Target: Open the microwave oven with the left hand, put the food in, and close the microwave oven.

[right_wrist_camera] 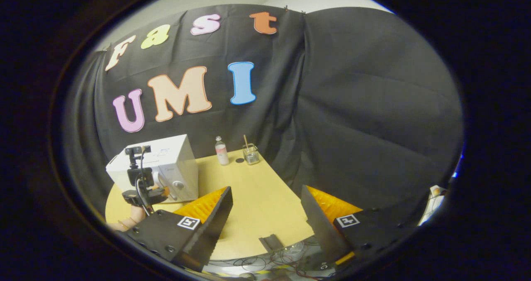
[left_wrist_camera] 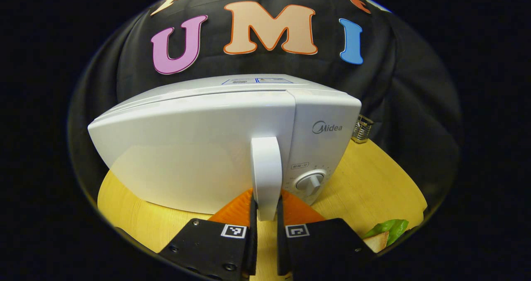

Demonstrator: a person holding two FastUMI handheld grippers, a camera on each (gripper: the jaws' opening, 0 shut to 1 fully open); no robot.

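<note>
Gripping the handle [left_wrist_camera: 266,177] of the closed microwave [left_wrist_camera: 215,148] on the table [left_wrist_camera: 373,177], my left gripper [left_wrist_camera: 265,231] has narrow jaws pinching it; a skewed pull could slip off or drag the oven. Right gripper [right_wrist_camera: 265,214] hangs wide, empty; food [left_wrist_camera: 383,233] waits near the table edge.

On your worktop [right_wrist_camera: 257,198], which is round and of pale wood, you see at the far edge a small clear bottle [right_wrist_camera: 221,150] with a pale label, standing upright. Near it on the right stands a square glass jar [right_wrist_camera: 251,154] with a thin stick [right_wrist_camera: 246,141] leaning inside, and between them lies a small dark round spot [right_wrist_camera: 239,160]. At the near edge you see a flat grey piece [right_wrist_camera: 271,243] and, below it, loose cables [right_wrist_camera: 265,262].
</note>
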